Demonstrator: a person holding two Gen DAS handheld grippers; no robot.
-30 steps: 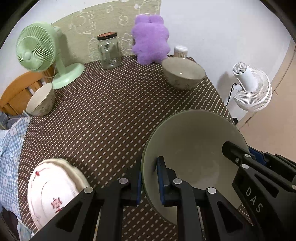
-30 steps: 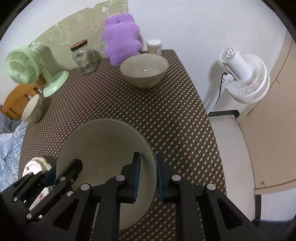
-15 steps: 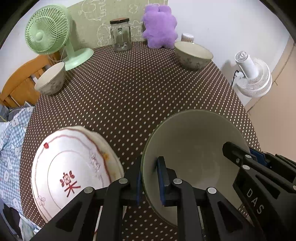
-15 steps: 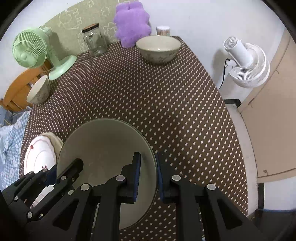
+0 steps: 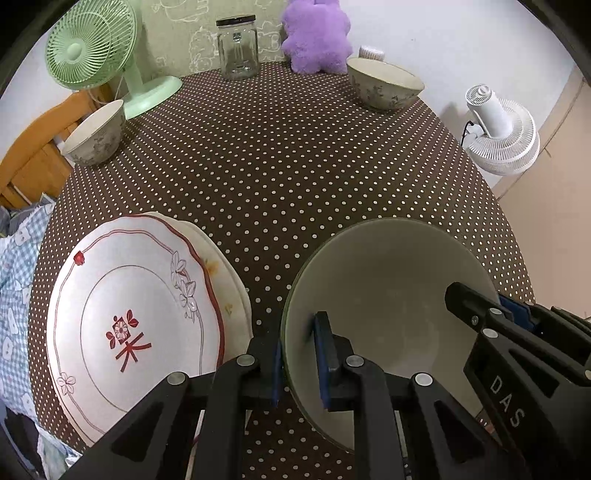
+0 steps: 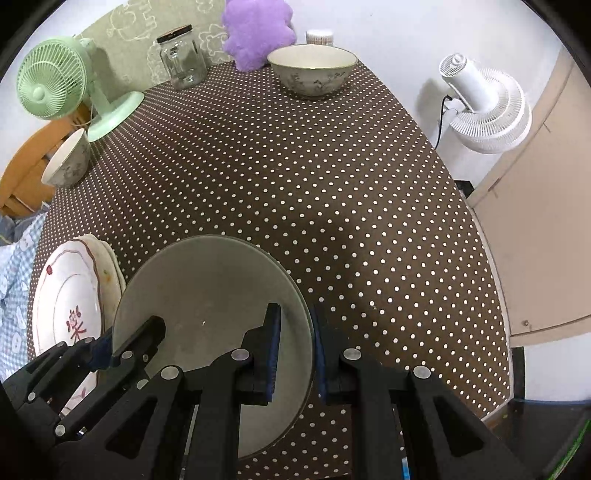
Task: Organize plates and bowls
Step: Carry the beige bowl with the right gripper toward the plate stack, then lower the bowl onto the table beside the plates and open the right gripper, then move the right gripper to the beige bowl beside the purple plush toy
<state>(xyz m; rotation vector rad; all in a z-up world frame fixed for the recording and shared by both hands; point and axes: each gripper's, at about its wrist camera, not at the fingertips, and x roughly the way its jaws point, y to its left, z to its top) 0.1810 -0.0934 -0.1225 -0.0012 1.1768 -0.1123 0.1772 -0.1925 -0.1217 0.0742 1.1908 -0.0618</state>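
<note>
— So what are the tongs doing?
— Both are clamped on the rim of one big grey-green bowl (image 5: 388,291). The left gripper (image 5: 299,354) pinches its left edge, one blue pad inside the wall and one outside; the right gripper (image 6: 295,354) does the same on the opposite edge.
— And where is that bowl?
— Near the front edge of the brown dotted table (image 6: 314,177); whether it rests on the cloth or hangs just above cannot be told. Just beside it on the left lies a stack of white plates (image 5: 136,314), the top one rimmed in red with a red flower mark.
— Anything farther out?
— A small patterned bowl (image 5: 94,134) sits at the far left by the green fan (image 5: 96,55), well apart from a larger patterned bowl (image 6: 312,68) at the far right. A glass jar (image 5: 237,48) and a purple plush toy (image 5: 317,35) stand along the back.
</note>
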